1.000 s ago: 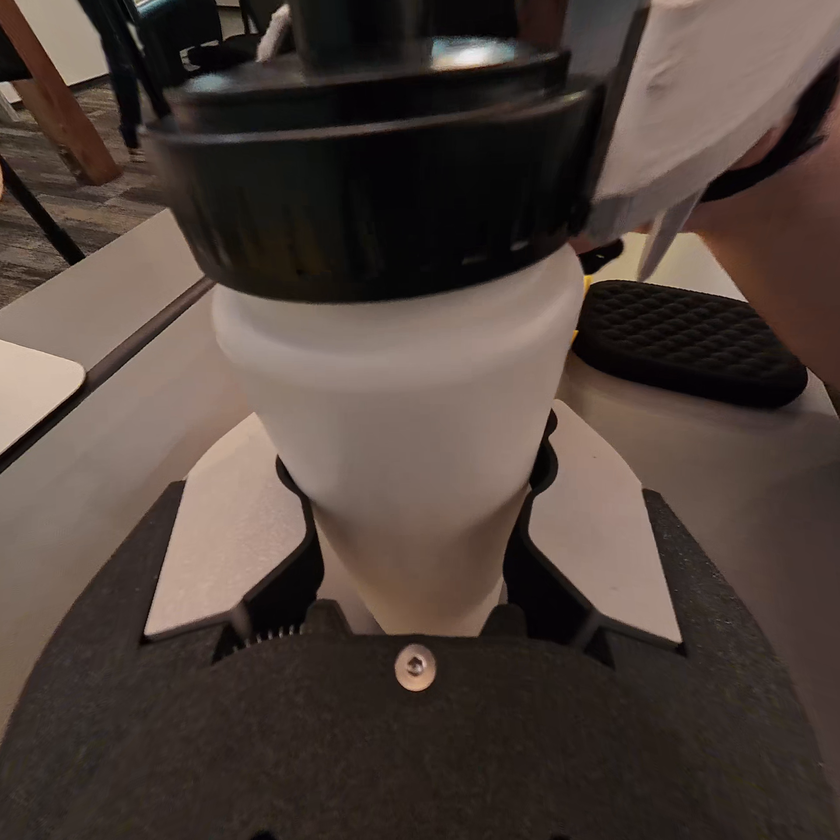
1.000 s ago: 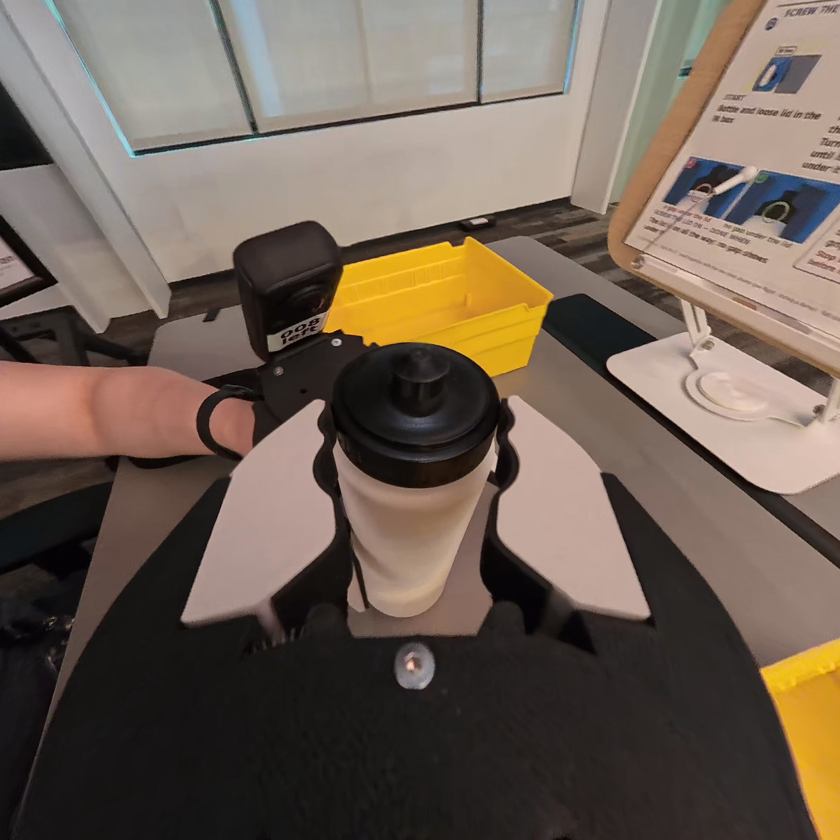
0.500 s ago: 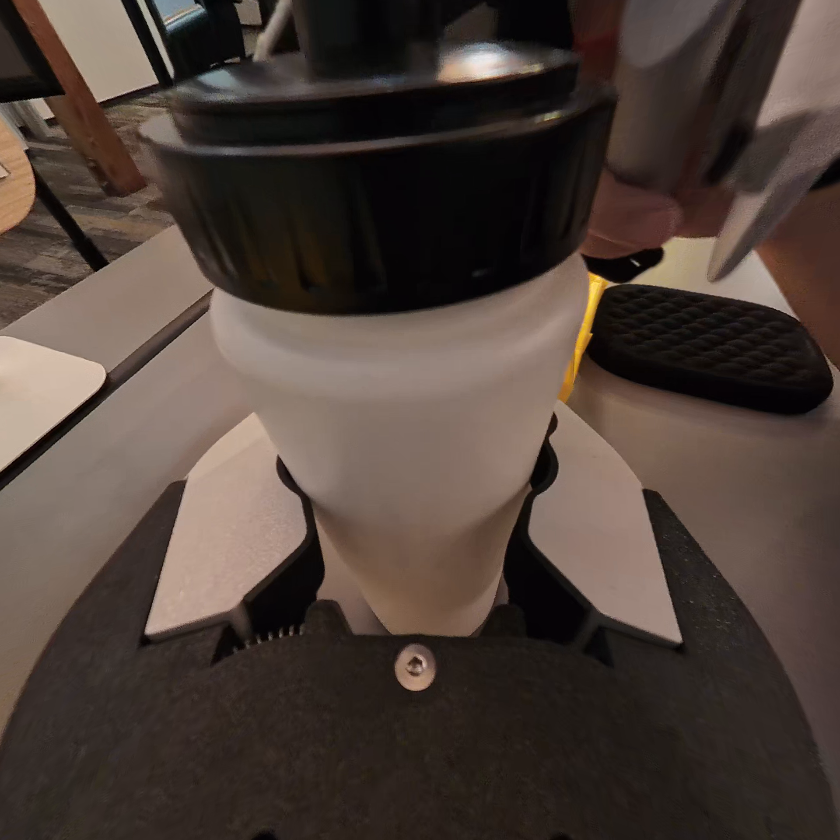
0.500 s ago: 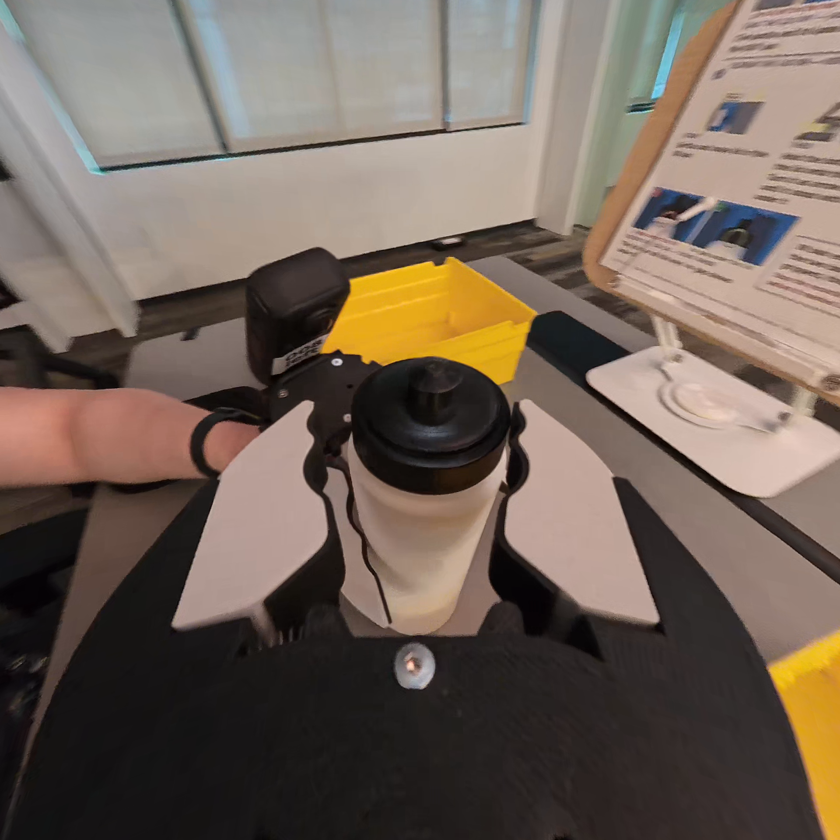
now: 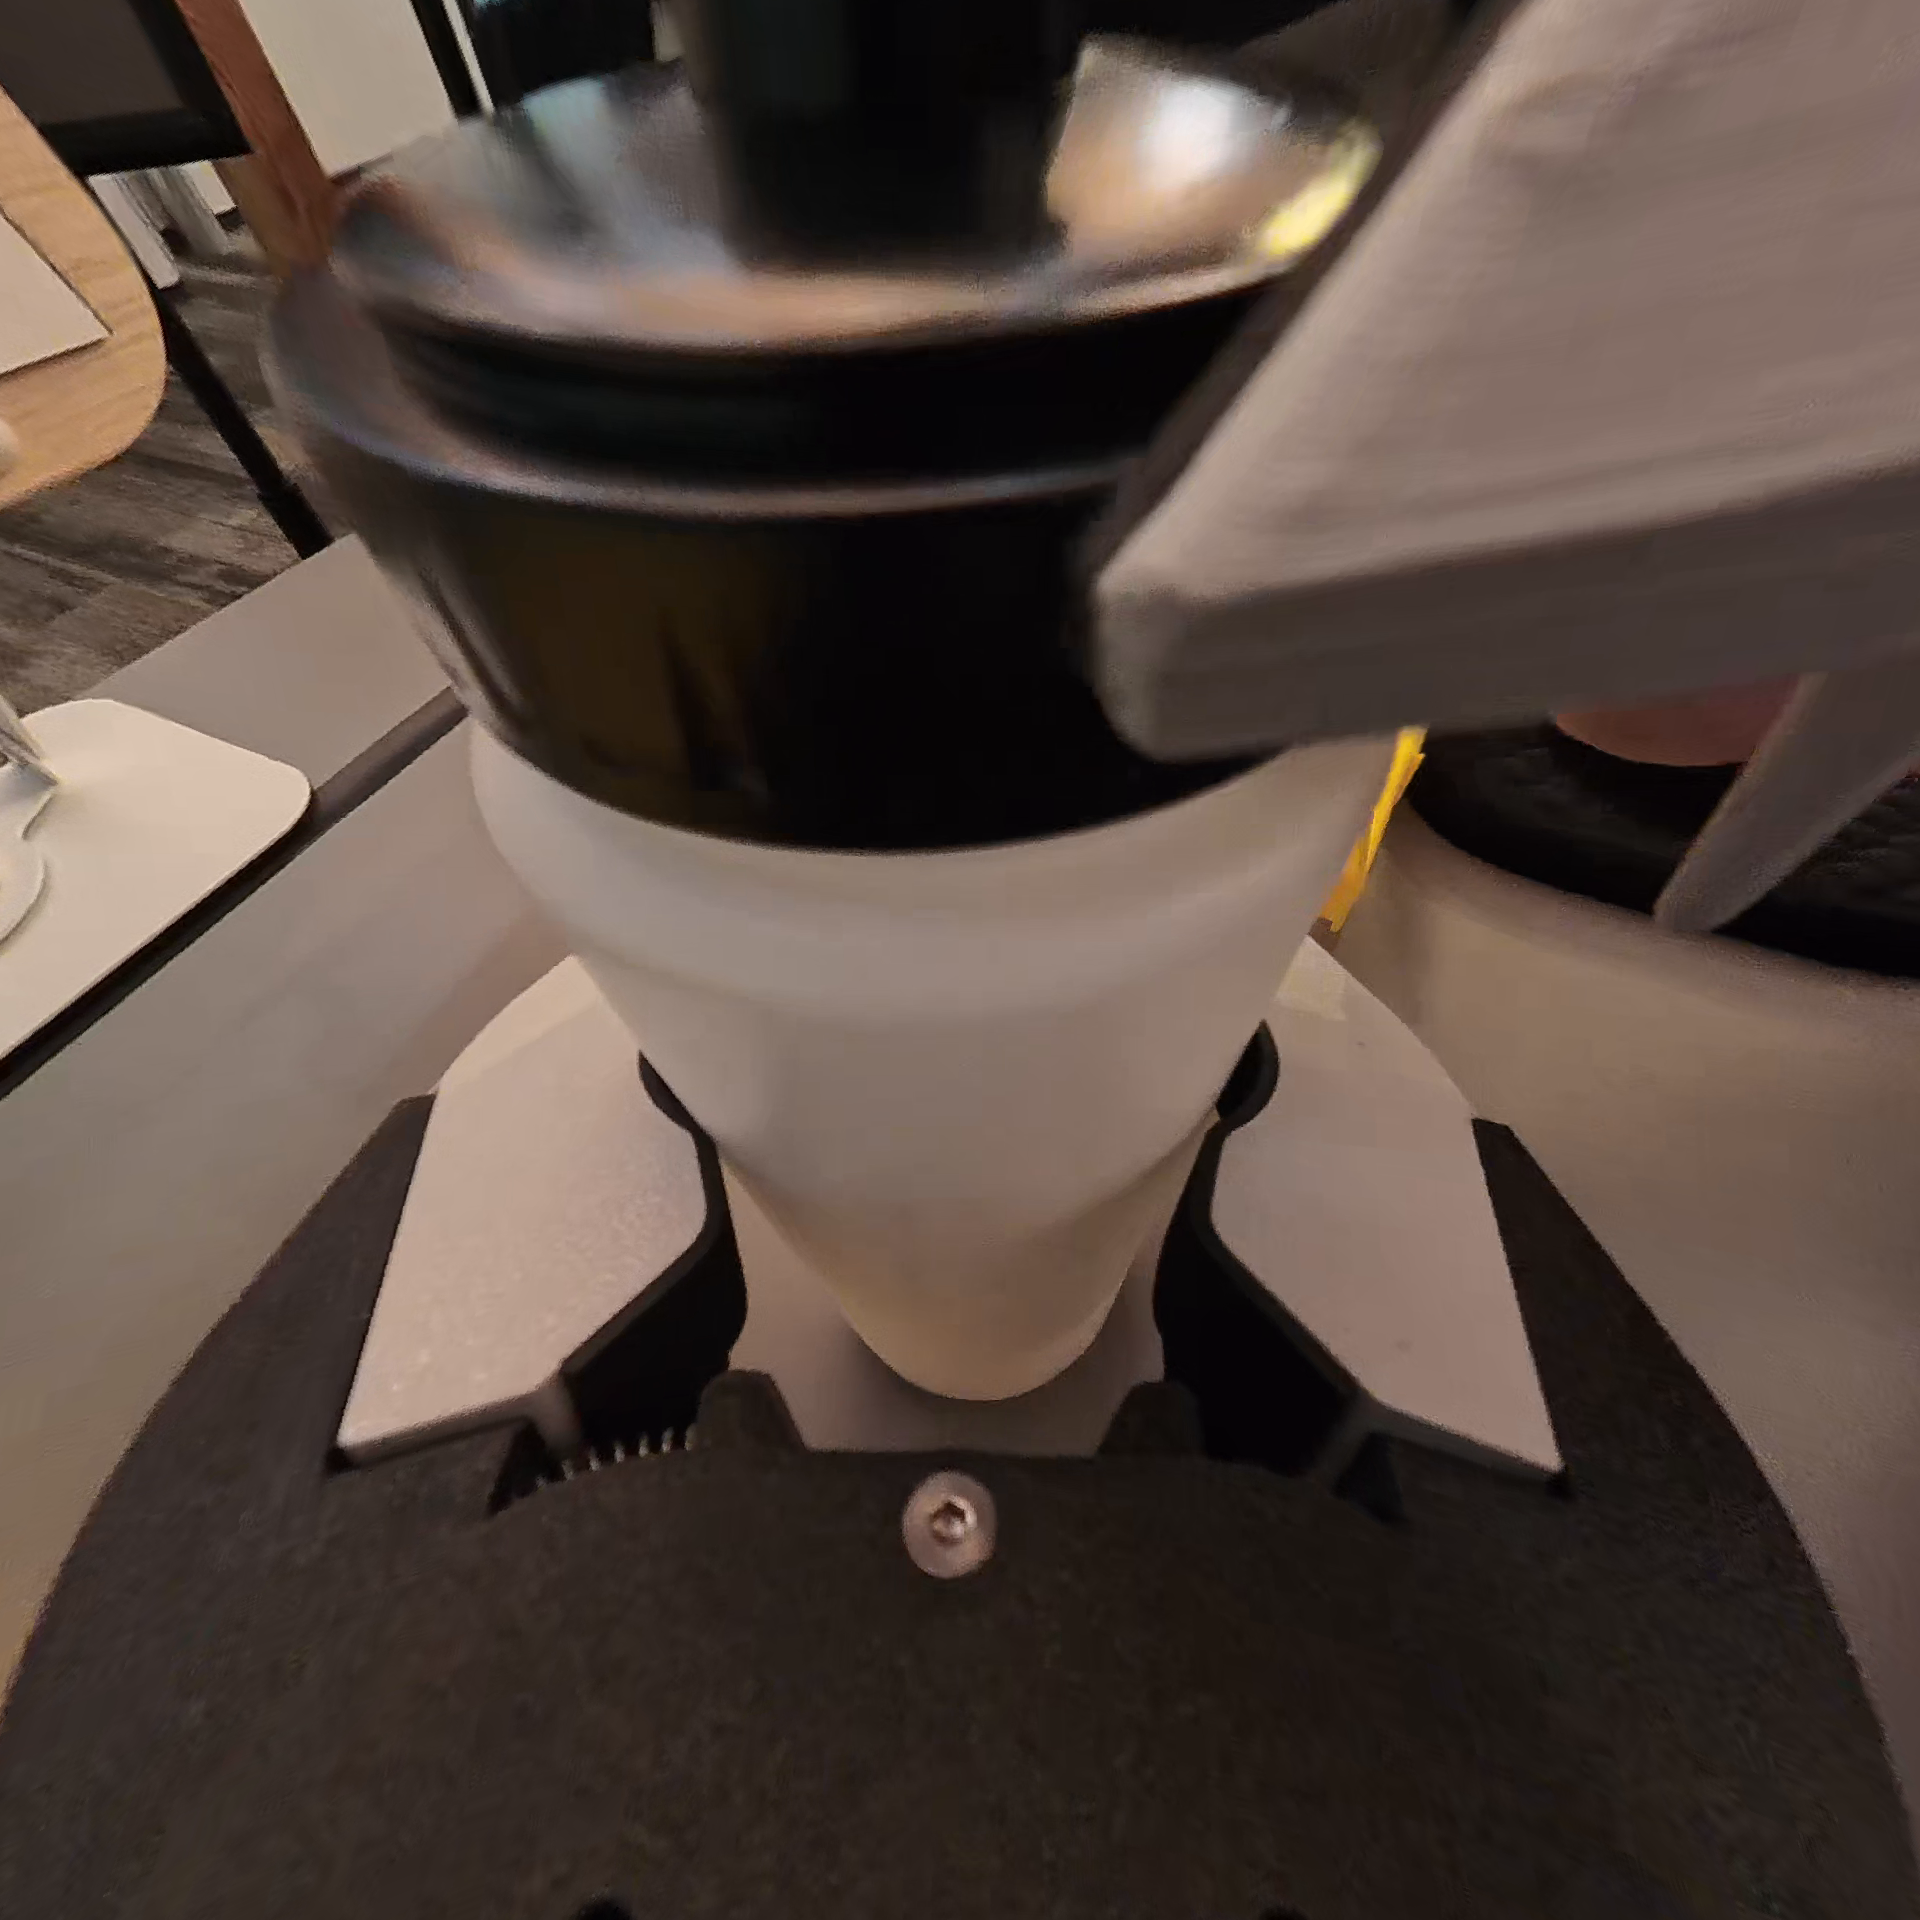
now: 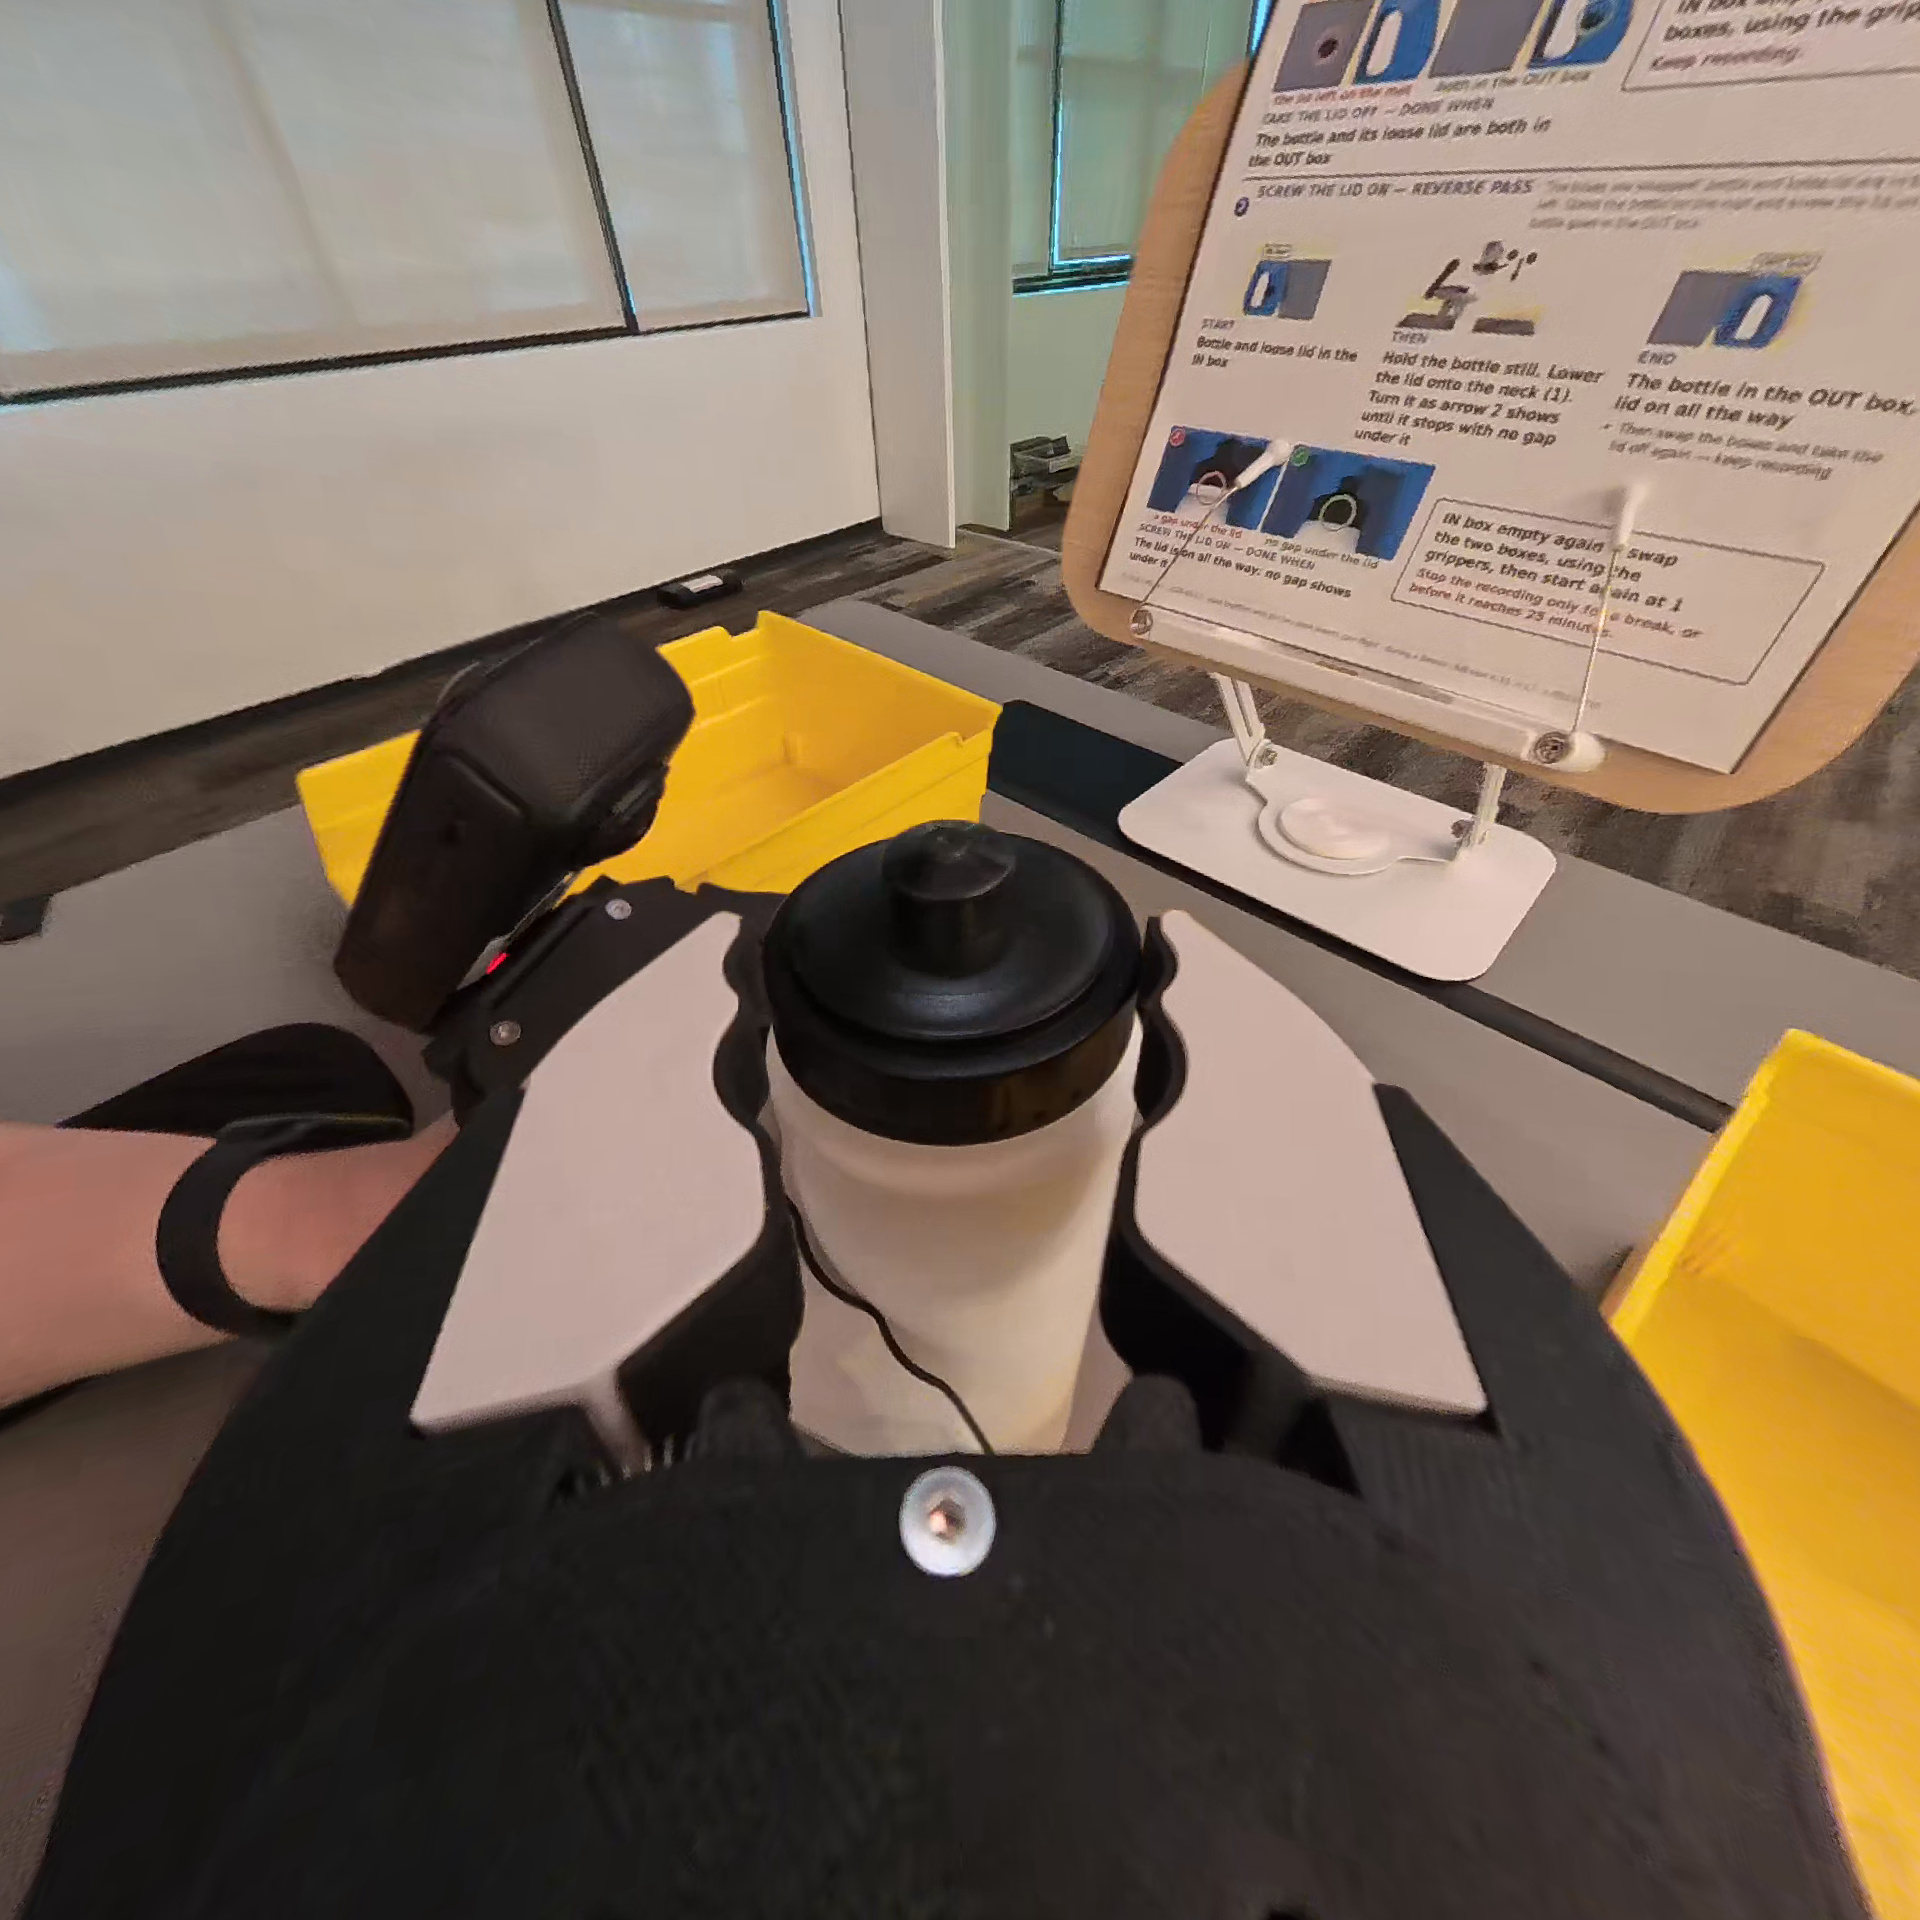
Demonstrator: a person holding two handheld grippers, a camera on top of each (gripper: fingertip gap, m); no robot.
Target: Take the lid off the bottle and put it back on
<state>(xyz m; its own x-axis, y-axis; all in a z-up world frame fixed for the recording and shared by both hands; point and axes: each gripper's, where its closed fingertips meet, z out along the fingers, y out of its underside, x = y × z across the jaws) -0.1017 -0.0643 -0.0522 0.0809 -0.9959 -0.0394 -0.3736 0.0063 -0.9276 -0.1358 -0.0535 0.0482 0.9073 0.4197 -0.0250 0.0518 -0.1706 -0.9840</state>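
1. Left wrist view: the left gripper (image 5: 951, 1195) clamped the white squeeze bottle (image 5: 925, 1049) low on its body, bracing it upright above the grey table (image 5: 208, 1091) so the black lid (image 5: 790, 644) could be turned.
2. Right wrist view: the right gripper (image 6: 948, 1049) flanked the lid (image 6: 951, 997); I could not tell whether its fingers pressed it. A yellow bin (image 6: 831, 758) waited behind.
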